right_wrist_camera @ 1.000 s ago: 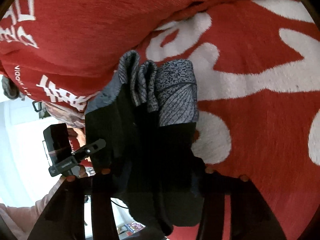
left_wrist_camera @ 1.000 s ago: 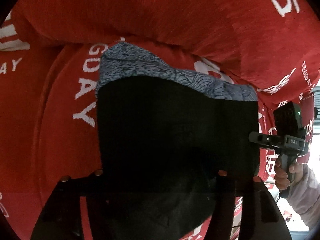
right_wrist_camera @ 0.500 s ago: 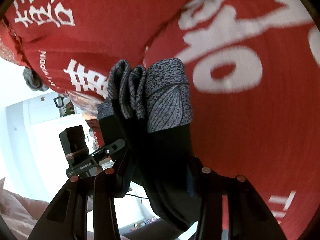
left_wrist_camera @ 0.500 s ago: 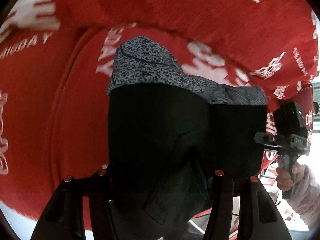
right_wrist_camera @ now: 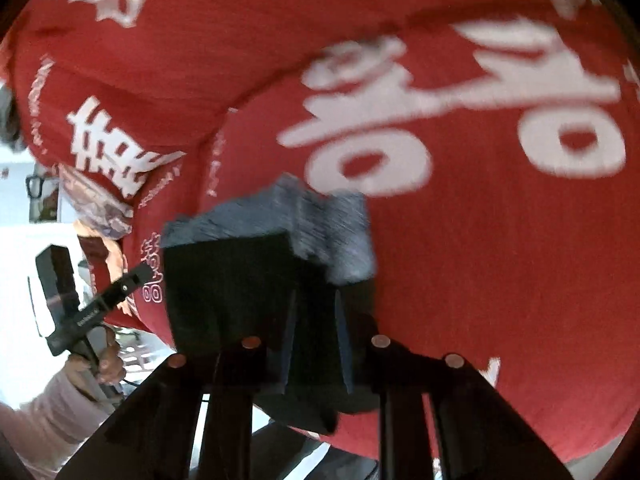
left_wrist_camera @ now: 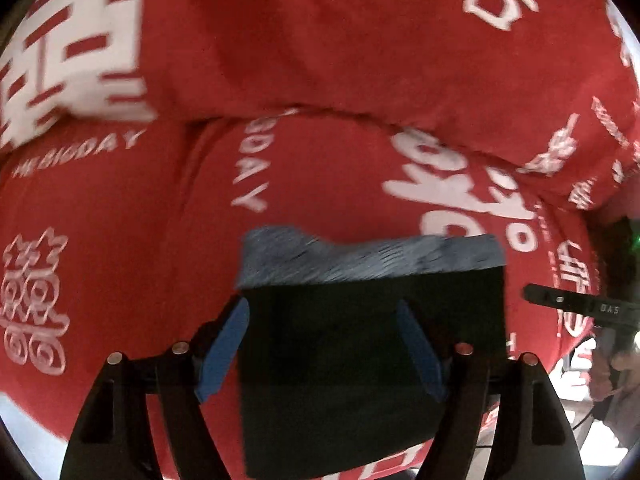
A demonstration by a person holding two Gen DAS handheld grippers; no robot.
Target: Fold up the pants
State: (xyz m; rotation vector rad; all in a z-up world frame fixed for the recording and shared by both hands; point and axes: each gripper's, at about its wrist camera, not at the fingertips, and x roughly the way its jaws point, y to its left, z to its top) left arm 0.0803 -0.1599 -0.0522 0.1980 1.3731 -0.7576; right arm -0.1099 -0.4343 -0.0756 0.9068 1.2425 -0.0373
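Note:
The folded black pants (left_wrist_camera: 360,340) with a grey patterned waistband (left_wrist_camera: 360,256) lie on the red sofa seat near its front edge. My left gripper (left_wrist_camera: 324,352) is open, its blue pads (left_wrist_camera: 224,360) spread to either side of the pants' left part. In the right wrist view the pants (right_wrist_camera: 232,292) sit low and centre. My right gripper (right_wrist_camera: 316,344) has its fingers close together on a fold of the black fabric. The left gripper also shows in the right wrist view (right_wrist_camera: 80,304), and the right one in the left wrist view (left_wrist_camera: 580,308).
A red sofa cover with white lettering (left_wrist_camera: 320,80) fills both views: the back cushion above, the seat (right_wrist_camera: 480,240) below. The seat's front edge (right_wrist_camera: 440,452) runs just under the pants. A bright room and floor show at the left in the right wrist view (right_wrist_camera: 24,280).
Both grippers pulled back and down, so the pants sit lower and smaller in view. The left gripper opened and let go of the pants. The right jaws stay close on the fabric.

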